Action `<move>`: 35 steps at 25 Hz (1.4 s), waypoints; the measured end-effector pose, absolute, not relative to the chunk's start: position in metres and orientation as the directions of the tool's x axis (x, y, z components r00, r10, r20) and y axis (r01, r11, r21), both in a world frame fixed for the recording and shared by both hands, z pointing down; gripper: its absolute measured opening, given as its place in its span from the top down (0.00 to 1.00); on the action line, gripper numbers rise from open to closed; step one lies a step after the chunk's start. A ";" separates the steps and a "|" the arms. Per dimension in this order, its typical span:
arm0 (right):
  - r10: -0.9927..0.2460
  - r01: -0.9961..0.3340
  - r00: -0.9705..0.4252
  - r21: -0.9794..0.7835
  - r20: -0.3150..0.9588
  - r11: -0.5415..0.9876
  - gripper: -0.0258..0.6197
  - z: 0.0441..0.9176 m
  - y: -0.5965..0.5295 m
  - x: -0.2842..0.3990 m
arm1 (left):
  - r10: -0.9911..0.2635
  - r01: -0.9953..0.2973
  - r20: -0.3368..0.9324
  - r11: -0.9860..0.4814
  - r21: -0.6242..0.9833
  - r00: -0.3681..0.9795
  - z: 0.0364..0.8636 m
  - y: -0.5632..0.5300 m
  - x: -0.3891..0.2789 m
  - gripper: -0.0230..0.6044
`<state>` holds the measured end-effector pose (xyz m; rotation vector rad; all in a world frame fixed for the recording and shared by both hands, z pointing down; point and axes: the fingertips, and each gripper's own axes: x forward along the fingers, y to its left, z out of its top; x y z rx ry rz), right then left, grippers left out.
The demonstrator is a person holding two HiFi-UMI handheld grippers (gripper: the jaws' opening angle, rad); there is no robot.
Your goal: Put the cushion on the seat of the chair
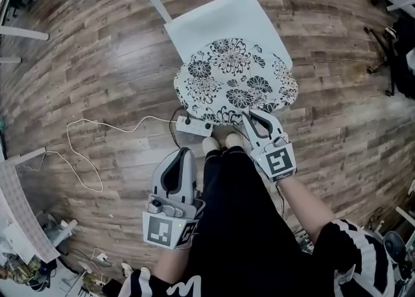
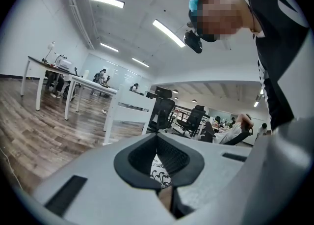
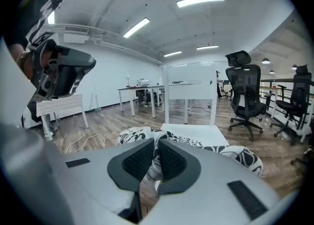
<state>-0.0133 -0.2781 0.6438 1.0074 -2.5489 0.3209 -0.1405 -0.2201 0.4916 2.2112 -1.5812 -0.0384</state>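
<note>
At chair seat [image 1: 220, 20] front | right claw [image 1: 248, 115] pinches cushion [image 1: 233, 78] edge, tilted down | left claw [image 1: 181, 154] closed, empty

One cushion [image 1: 235, 82], one chair [image 1: 220, 23], one power strip [image 1: 193, 125], two tongs [image 1: 183, 154] [image 1: 249, 115].

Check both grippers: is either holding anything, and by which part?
Right gripper pinches the floral cushion by its near edge, fabric clamped between the fingers. Left gripper holds nothing.
</note>
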 end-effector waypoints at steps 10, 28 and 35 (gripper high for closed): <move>-0.599 -0.701 -0.651 -0.069 0.466 0.709 0.91 0.679 -0.303 -0.014 | -0.918 -0.902 0.209 -0.250 0.352 0.336 0.517 -0.238 -0.154 0.95; -0.641 -0.739 -0.602 -0.028 0.476 0.673 0.91 0.715 -0.350 -0.015 | -0.915 -0.898 0.235 -0.226 0.379 0.329 0.537 -0.230 -0.161 0.95; -0.630 -0.725 -0.593 0.008 0.501 0.688 0.91 0.733 -0.360 -0.018 | -0.915 -0.900 0.240 -0.221 0.377 0.325 0.541 -0.230 -0.163 0.95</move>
